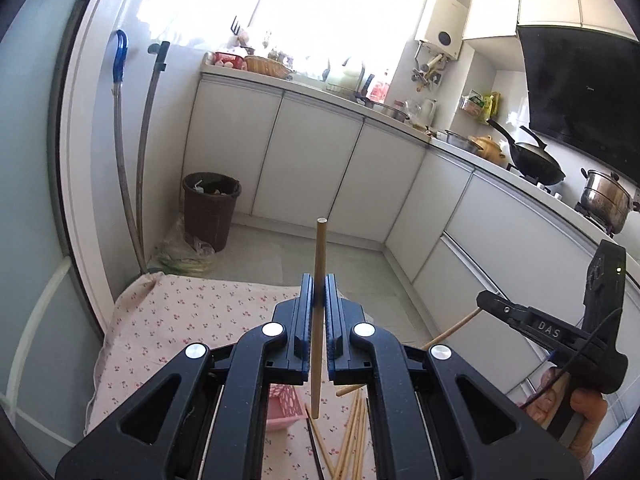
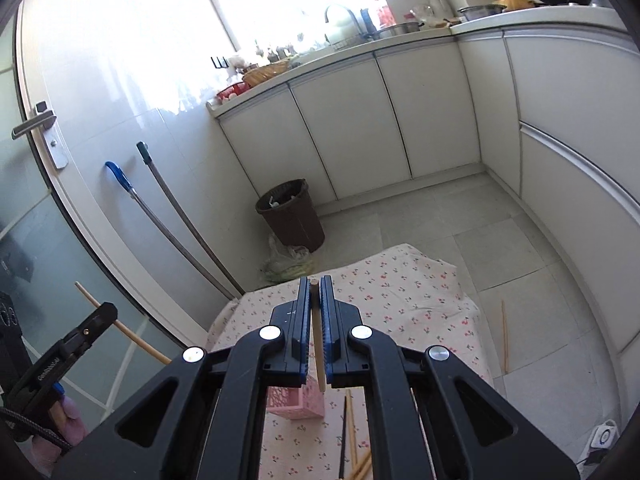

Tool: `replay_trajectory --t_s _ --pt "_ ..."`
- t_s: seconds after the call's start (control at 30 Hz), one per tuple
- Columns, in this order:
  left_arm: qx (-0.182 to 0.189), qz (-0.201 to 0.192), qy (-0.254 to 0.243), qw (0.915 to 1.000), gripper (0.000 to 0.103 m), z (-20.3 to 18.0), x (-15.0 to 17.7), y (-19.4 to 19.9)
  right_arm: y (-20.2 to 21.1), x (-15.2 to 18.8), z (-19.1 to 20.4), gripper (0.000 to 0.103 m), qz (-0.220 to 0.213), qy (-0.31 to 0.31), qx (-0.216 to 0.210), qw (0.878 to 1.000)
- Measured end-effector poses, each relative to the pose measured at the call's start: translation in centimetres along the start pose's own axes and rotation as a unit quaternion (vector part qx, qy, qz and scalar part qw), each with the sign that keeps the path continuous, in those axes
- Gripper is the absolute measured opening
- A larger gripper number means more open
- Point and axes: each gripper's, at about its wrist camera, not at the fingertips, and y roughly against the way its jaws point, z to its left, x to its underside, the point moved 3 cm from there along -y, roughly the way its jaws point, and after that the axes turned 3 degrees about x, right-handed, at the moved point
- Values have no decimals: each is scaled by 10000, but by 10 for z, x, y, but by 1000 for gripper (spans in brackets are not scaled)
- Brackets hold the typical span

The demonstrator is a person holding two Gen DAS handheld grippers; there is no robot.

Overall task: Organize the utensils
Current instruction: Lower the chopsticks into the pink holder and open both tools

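Left gripper [image 1: 319,292] pinching a round wooden chopstick [image 1: 319,264], right gripper [image 2: 315,292] pinching another chopstick [image 2: 316,330], pink perforated basket [image 2: 298,402] on floral cloth [image 2: 404,292].

Loose chopsticks [image 1: 352,436] on cloth: lower ends cut off by frame btm, partly hidden behind left gripper [image 1: 319,292]. Pink basket [image 2: 298,402] mostly hidden behind right gripper [image 2: 315,292]. Far counter items too small to ID.
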Motion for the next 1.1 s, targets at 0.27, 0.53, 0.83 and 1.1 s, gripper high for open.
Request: replay_trajectory --t_s 0.27,0.53,0.83,1.1 --pt "-437 264 48 9987 6 30 23 -52 -28 2 29 5 65 216 -155 9996" --pt "-674 149 357 9970 36 49 29 -40 -42 13 43 5 215 353 -158 9990" --pt "-653 -60 417 9970 37 46 21 -23 -57 21 51 5 264 410 -82 9988" --pt "-703 201 459 9963 37 51 28 -35 -88 36 49 14 559 423 12 9975"
